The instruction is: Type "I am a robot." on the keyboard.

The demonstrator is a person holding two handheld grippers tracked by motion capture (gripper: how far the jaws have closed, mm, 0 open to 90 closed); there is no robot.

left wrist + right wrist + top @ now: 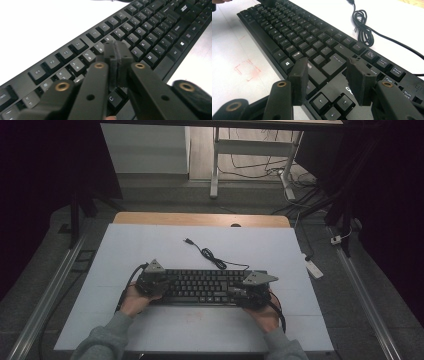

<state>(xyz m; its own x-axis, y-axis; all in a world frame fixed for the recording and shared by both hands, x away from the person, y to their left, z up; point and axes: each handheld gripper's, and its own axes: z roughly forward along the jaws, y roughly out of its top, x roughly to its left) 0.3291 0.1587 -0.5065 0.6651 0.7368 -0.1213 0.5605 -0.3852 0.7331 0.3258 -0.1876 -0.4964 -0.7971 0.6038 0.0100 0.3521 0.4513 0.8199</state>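
A black keyboard (200,286) lies across the near middle of the white table, its black cable (210,255) coiled behind it. My left gripper (159,286) hovers over the keyboard's left end. In the left gripper view, the left gripper (117,53) is shut with its pads pressed together above the letter keys (140,32), holding nothing. My right gripper (244,293) is over the keyboard's right end. In the right gripper view, the right gripper (329,75) stands open above the keys near the arrow keys (332,102).
The white table top (150,245) has free room behind and in front of the keyboard. A faint red square mark (247,69) lies on the table near the keyboard's front edge. Desk legs and cables stand on the floor beyond the table.
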